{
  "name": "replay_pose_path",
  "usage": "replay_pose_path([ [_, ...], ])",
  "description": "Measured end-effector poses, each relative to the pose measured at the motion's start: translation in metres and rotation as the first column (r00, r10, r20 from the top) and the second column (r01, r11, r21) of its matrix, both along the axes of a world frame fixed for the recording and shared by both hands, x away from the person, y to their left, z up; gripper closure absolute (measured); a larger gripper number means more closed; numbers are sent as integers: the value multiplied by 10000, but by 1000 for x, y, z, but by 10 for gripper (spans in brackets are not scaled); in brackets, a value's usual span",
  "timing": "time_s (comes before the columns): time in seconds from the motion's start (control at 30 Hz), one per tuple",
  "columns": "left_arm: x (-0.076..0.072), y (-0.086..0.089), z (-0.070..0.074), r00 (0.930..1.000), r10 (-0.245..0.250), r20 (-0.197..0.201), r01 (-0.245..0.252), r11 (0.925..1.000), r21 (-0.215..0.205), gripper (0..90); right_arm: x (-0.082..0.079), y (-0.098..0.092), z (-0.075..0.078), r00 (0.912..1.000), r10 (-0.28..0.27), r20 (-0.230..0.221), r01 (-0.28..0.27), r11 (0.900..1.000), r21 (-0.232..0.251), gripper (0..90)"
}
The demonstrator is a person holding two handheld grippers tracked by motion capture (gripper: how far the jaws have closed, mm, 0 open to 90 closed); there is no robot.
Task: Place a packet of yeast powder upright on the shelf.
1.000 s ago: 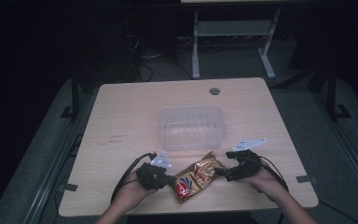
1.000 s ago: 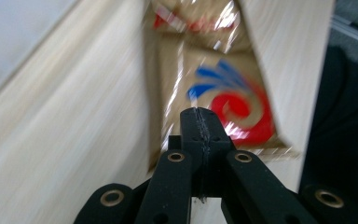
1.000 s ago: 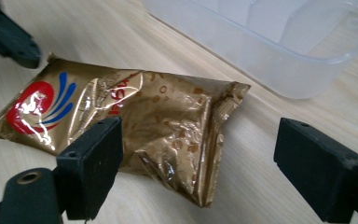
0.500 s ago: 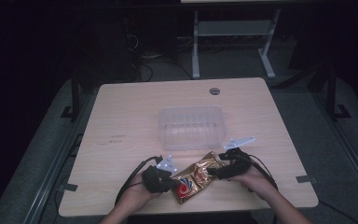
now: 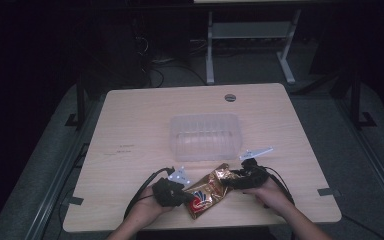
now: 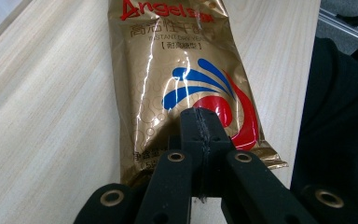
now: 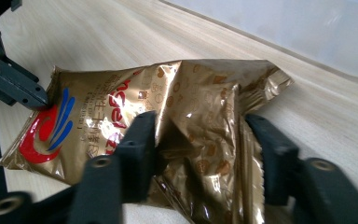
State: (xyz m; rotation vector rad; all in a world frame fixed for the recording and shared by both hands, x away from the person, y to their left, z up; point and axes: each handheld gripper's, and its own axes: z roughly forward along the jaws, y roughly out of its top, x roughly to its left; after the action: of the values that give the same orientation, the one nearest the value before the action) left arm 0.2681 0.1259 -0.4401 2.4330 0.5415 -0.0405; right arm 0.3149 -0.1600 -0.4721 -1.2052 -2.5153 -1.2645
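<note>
High view: dim, w/ dark surroundings, and we see the pale wooden table [image 5: 145, 125] lit from above. Gripper views brighter; glare streaks on the crinkled gold foil packet [image 6: 168, 70], and near black jaws look soft, blurred.

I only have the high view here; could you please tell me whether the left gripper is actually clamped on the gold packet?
Observer: The left gripper has its jaws shut together, with the tips resting on top of the gold packet by the red and blue swirl, not around an edge.
Operator: Thank you. And the right gripper?
Observer: The right gripper has its jaws astride the packet's crumpled top end. They have just been closing and do not look clamped on the foil yet.
Operator: Which way up does the packet lie?
Observer: Printed face up, with the red "Angel" lettering towards the crumpled end.
</note>
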Motion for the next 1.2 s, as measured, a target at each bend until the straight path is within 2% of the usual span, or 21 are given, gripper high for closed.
replay_pose_path([
  [0.07, 0, 0, -1, 10000, 40, -22, -40, 10000, -55, 900, 0, -1, 1, 9998, -68, -186, 70, 9999, 115, 565],
  [0.17, 1, 0, -1, 10000, -7, -51, 6, 10000, -70, 900, 1, -4, 3, 9997, -166, -155, 170, 9996, 222, 664],
  [0.33, 1, 0, -1, 10000, -20, -71, 20, 10000, -35, 900, 0, -10, 9, 9983, -219, 547, 219, 9998, 11, 852],
  [0.5, 1, 1, -1, 9999, -21, -128, 21, 10000, -3, 900, -3, -8, 13, 9953, 43, 970, -4, 9992, -403, 884],
  [0.63, 1, 1, -1, 9999, -24, -123, 25, 10000, 13, 900, -4, -8, 17, 9935, 91, 1131, -50, 9993, -367, 897],
  [0.7, 1, 1, -1, 9999, -39, -93, 40, 10000, 28, 900, -5, -8, 21, 9895, 248, 1422, -198, 9991, -364, 900],
  [0.83, 2, 3, 0, 10000, 51, -18, -51, 10000, -36, 900, -7, -10, 33, 9865, 402, 1586, -430, 9990, 140, 900],
  [0.87, 3, 5, 1, 10000, -4, 24, 4, 10000, 47, 899, -7, -10, 35, 9852, 517, 1633, -567, 9980, 264, 900],
  [1.0, 5, 7, 2, 9998, 173, -39, -173, 9998, -61, 900, -10, -9, 48, 9790, 876, 1841, -1031, 9918, 762, 900],
  [1.07, 5, 6, 2, 9998, 214, 37, -213, 9997, -94, 899, -11, -9, 56, 9764, 1017, 1906, -1256, 9851, 1178, 900],
  [1.17, 8, 5, 1, 9993, 371, 82, -369, 9989, -286, 899, -14, -6, 67, 9682, 1324, 2123, -1681, 9727, 1600, 900],
  [1.2, 9, 5, 2, 9995, 303, 118, -300, 9993, -236, 900, -15, -5, 70, 9656, 1396, 2193, -1796, 9681, 1747, 900],
])
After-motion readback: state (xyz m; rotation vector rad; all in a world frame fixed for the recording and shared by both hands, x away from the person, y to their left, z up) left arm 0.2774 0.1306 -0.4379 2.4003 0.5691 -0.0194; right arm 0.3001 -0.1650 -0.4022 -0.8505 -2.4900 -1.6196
